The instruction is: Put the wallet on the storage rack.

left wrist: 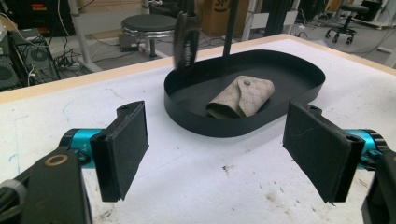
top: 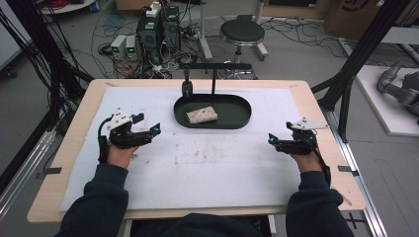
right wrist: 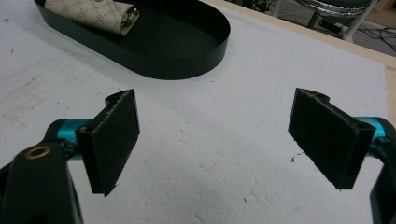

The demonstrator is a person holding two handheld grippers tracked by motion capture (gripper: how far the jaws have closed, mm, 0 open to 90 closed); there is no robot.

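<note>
The small beige pouch (top: 201, 115) lay inside the black oval tray (top: 237, 121) at the far middle of the white mat (top: 207, 168); a dark key fob (top: 187, 89) hung from the black stand (top: 214, 66) just behind the tray. The left gripper (top: 157, 129) and the right gripper (top: 271, 138) rested low over the mat, well apart from the tray, each with its jaws wide and holding nothing; to my judgement the work was at the approach step, nothing yet grasped. The next move probably called for one gripper to advance over the tray rim, descend around the pouch and close on it gently.
</note>
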